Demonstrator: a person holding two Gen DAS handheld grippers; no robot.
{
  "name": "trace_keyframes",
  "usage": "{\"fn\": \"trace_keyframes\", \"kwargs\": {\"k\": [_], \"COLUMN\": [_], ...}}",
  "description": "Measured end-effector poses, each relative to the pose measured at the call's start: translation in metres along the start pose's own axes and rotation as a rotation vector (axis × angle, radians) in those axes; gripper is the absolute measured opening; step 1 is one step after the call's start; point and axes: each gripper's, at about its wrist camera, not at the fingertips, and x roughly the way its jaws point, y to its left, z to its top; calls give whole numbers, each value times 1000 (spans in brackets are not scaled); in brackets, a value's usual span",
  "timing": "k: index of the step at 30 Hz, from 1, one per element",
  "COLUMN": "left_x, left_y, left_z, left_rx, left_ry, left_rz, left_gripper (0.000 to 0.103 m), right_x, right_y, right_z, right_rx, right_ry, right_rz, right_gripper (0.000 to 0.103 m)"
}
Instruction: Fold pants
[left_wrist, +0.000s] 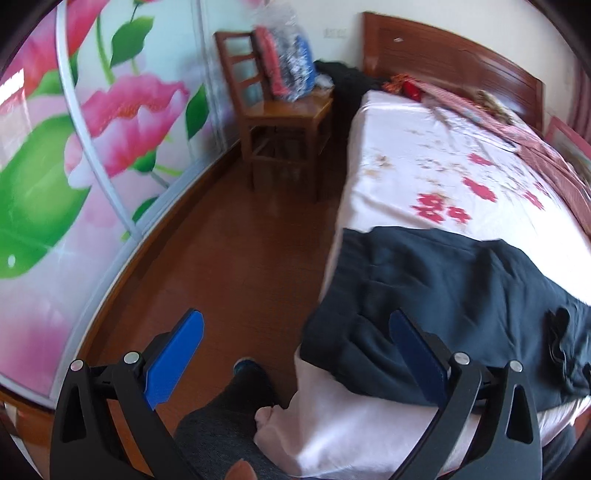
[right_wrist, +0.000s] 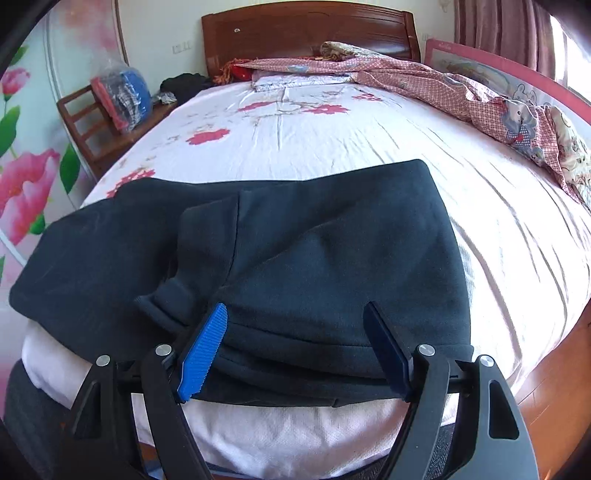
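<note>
Pants (right_wrist: 295, 258): dark, lying on the near end of the bed (right_wrist: 369, 140), partly folded, one layer doubled over the other, near edge hanging just past the mattress edge. Crumpled at the left side in the right wrist view. Also seen from the left wrist view (left_wrist: 461, 295), draped over the bed corner.

Right gripper (right_wrist: 295, 325): jaws spread wide, blue pads (right_wrist: 203, 354) clear of the cloth, hovering just over the near hem. Nothing pinched.

Left gripper (left_wrist: 295, 332): jaws spread wide too, empty, off the bed's corner, over the wooden floor (left_wrist: 221, 240) and pants edge. Right-hand pad over the fabric, contact not clear.

Person's leg and foot (left_wrist: 247, 373) visible below, between the fingers.

Background: wooden chair (left_wrist: 280, 110) holding bagged clothes, flowered wardrobe door (left_wrist: 92, 129), red headboard (right_wrist: 306, 33), checked quilt (right_wrist: 424, 81) bunched at the far side.
</note>
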Motion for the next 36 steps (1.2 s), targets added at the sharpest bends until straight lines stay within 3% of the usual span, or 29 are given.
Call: {"fn": "trace_keyframes", "kwargs": {"k": [5,7,9,12,17,19,22,24,32,34,36], "left_x": [67,88,108,126,144,142,130,128,145,142,136], "left_y": [32,39,42,41,38,35,22,16,16,25,33], "left_z": [4,-3,-12,-26,-40,-42,-33,-30,-30,-32,-32], "left_rx": [-213,-297,-362,-443,-565,-577,-533,-511,-618,-623,-623], "left_ry": [274,339,408,459,489,466,409,408,456,452,431], "left_rz": [-206,-274,-290,-351,-446,-452,-479,-473,-506,-497,-492], "left_gripper": [101,101,101,101,100,92,55,55,56,48,24], "right_x": [-7,-8,-10,-10,-9,-9,-6,-5,-9,-10,-14], "right_y": [10,14,20,29,39,43,45,43,42,41,40], "right_z": [8,14,17,20,21,21,19,18,20,21,23], "right_rx": [-58,-66,-82,-117,-148,-167,-167,-150,-146,-146,-148], "right_ry": [-14,-6,-9,-13,-7,-6,14,21,1,-3,-17], "right_rz": [8,24,35,35,50,48,56,64,92,93,98], "right_gripper": [76,76,76,76,76,76,76,76,76,76,76]}}
